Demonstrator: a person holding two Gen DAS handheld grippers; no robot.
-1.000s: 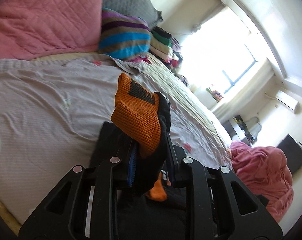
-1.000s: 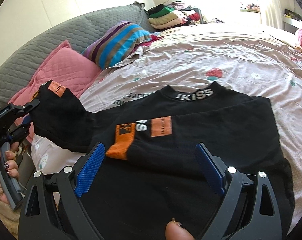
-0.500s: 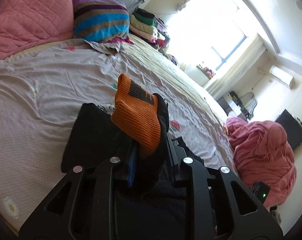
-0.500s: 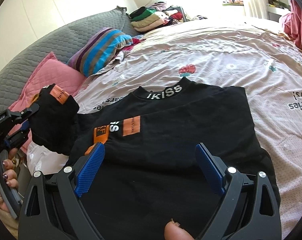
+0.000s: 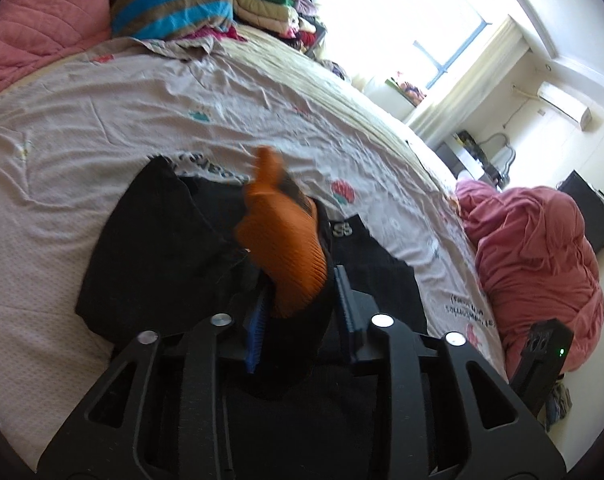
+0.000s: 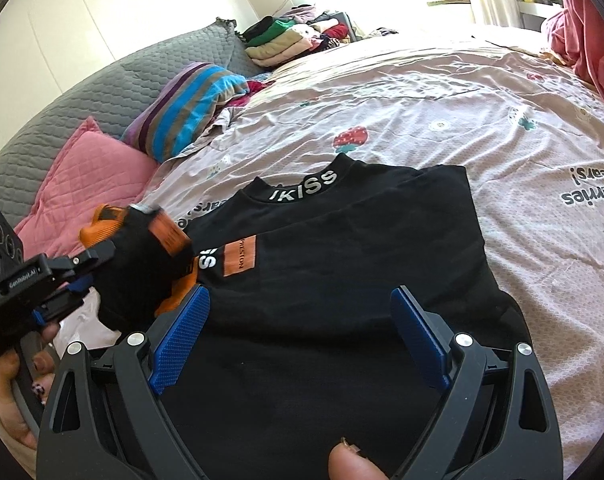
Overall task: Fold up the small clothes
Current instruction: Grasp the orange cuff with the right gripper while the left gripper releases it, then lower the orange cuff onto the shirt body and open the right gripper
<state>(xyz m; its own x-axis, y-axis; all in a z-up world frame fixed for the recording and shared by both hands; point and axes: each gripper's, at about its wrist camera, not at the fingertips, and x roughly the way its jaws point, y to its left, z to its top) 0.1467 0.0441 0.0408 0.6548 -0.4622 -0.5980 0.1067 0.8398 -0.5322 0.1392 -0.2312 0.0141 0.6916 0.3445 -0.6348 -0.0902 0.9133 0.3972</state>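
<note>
- The black top (image 6: 341, 280) lies flat on the bed (image 6: 481, 100), collar with white "KISS" lettering at the far edge, hem near the camera. Looks pretty smooth across the body.
- One sleeve already seems folded in across the chest: you can see its orange patch (image 6: 240, 258) lying on the front, left of centre.
- The other sleeve's orange cuff (image 5: 290, 248) is up off the bed, pinched in the left tool (image 5: 302, 300), whose blue pads are pressed together on the cuff fabric. It's blurry in both views, so probably mid-swing over the left side of the shirt.
- The right tool (image 6: 300, 340) hovers over the near part of the shirt with its pads spread wide apart, holding nothing.
- My read on progress: roughly the early-middle. One sleeve in, second one being brought across, and the body still needs folding up hem to collar.
- Further out: a striped pillow (image 6: 186, 108) and a pink pillow (image 6: 86, 176) on the far left, and a stack of folded clothes (image 6: 286, 42) at the far end of the bed, so maybe that's where it goes after.
</note>
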